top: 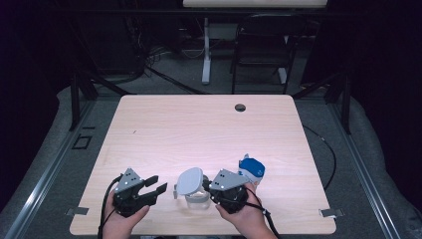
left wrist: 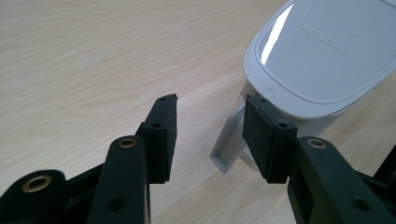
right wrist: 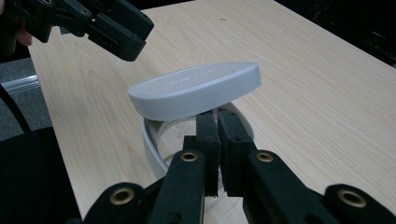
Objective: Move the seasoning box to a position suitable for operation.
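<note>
Right gripper view: right gripper (right wrist: 218,154) pinched on the near rim of the clear container (right wrist: 154,149), jaws pressed nearly together, grey lid (right wrist: 194,91) tilted open just above the tips. Beyond the lid, left gripper (right wrist: 119,35) spread wide, holding nothing, beside the container's tab. Blue-capped object (top: 252,169) just behind the right hand.

Light wood table (top: 199,124), clear lidded container (top: 194,191), blue-white object (top: 252,169)
</note>
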`<state>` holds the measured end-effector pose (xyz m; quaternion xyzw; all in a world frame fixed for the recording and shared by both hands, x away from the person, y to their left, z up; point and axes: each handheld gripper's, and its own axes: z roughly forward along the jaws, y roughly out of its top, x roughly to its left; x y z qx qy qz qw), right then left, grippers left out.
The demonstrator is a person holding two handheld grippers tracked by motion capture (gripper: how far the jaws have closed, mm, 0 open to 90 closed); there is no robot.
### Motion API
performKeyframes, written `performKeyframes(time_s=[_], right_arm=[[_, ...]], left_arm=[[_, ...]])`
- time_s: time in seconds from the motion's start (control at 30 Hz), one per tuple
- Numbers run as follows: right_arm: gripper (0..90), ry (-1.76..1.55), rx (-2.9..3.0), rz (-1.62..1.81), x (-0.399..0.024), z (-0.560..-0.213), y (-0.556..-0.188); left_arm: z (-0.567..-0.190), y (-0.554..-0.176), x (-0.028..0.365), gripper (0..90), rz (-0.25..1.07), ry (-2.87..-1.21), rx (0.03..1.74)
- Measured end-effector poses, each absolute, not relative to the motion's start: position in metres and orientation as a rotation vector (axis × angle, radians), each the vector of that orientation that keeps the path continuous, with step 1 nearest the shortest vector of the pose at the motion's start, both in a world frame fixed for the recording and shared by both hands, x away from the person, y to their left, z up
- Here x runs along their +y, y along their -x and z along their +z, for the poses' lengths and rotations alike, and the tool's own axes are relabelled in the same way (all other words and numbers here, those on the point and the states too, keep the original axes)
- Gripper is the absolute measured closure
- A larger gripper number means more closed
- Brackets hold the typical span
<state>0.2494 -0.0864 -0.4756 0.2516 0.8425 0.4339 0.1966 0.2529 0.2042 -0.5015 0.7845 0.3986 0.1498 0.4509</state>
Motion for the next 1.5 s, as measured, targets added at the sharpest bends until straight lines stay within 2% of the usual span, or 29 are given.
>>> performKeyframes(time_s=[1.5], right_arm=[[88.0, -0.641, 2.35, 1.254, -0.066, -0.453, -0.252]], left_arm=[[-0.499, -0.25, 0.202, 62.1, 0.393, -1.952, 0.983]])
